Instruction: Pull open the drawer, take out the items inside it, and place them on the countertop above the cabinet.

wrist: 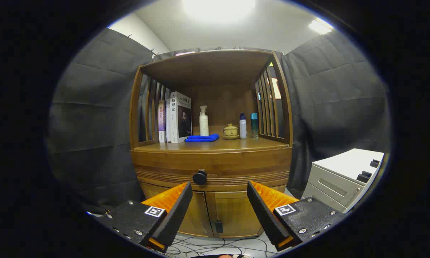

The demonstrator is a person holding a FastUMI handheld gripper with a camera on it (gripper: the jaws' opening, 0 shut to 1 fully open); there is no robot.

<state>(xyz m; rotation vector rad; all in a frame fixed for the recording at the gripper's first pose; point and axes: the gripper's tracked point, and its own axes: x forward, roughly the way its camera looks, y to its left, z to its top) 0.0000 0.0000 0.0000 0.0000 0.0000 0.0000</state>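
A cabinet (211, 168) is placed at the frame's centre, its drawer knob (199, 177) just beyond the spread fingers (175, 209). On its countertop (236, 144), books (175, 117) are stood left, a cloth (202, 138) and pump bottle (203, 121) centre, a lidded pot (230, 131) and two bottles (248, 125) right. A printer (344, 177) is set at lower right.

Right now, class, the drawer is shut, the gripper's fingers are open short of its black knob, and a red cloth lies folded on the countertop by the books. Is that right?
Not quite: the cloth is blue, not red, as the gripper view shows. The rest holds: the drawer is shut, the gripper is open short of the black knob, and the cloth lies on the countertop by the books.
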